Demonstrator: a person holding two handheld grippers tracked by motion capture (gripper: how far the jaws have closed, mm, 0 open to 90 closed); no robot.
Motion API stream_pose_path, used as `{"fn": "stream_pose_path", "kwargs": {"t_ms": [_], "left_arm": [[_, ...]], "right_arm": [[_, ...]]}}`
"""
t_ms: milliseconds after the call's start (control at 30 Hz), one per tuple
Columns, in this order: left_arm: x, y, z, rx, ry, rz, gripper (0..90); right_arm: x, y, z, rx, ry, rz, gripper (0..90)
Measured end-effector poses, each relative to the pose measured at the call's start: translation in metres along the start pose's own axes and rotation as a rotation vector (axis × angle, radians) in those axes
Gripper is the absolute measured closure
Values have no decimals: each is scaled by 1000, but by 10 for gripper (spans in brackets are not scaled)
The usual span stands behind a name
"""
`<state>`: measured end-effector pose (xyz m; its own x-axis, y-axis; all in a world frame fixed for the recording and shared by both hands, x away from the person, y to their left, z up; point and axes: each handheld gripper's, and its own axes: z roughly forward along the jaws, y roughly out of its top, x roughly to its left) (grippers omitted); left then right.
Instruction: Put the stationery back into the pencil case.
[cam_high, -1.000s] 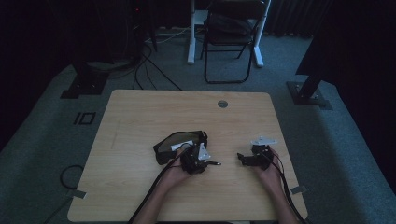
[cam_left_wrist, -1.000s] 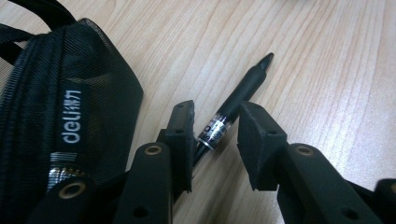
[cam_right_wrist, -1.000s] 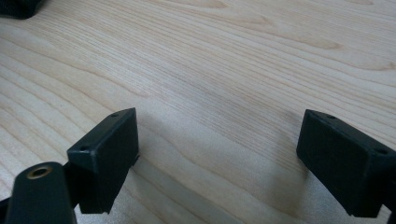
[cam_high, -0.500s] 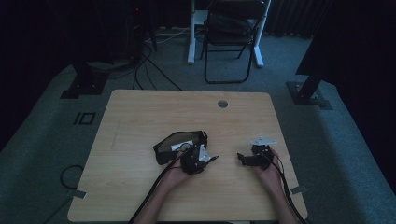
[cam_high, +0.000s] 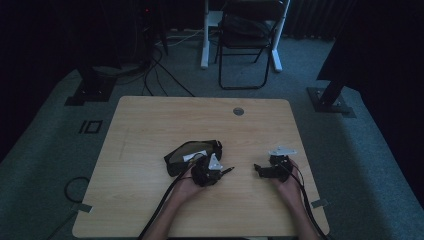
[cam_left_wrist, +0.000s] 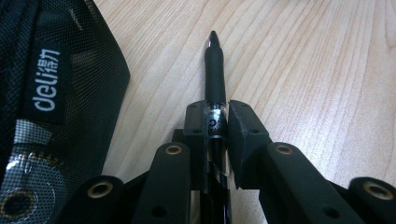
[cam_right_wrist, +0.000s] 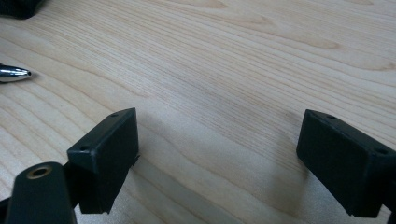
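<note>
Pen (cam_left_wrist: 215, 65): clamped between the just-closed jaws of the left hand-held gripper (cam_left_wrist: 216, 122), long axis running straight out along them, tip low over the worktop (cam_left_wrist: 303, 56), just beside a black mesh pouch (cam_left_wrist: 56, 93). Right hand-held gripper (cam_right_wrist: 219, 154): jaws wide and empty, well apart from the pen's tip (cam_right_wrist: 13, 73); left hand nearer.

Blk folding chair (cam_high: 248, 40), floor cables (cam_high: 160, 70), wood table (cam_high: 150, 120)

Left tool (cam_left_wrist: 215, 135) clamped, right tool (cam_right_wrist: 217, 154) agape
</note>
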<state>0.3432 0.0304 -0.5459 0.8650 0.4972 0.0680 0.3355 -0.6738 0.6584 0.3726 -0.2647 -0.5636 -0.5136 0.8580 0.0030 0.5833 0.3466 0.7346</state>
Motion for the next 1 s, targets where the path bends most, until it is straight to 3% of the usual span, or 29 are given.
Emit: {"fn": "stream_pose_path", "kwargs": {"t_ms": [533,1000], "left_arm": [[2,-2,0,-14,-15,-31,794],[0,-1,-2,-15,-14,-24,794]], "right_arm": [[0,0,0,0,0,0,128],[0,0,0,0,0,-1,128]]}}
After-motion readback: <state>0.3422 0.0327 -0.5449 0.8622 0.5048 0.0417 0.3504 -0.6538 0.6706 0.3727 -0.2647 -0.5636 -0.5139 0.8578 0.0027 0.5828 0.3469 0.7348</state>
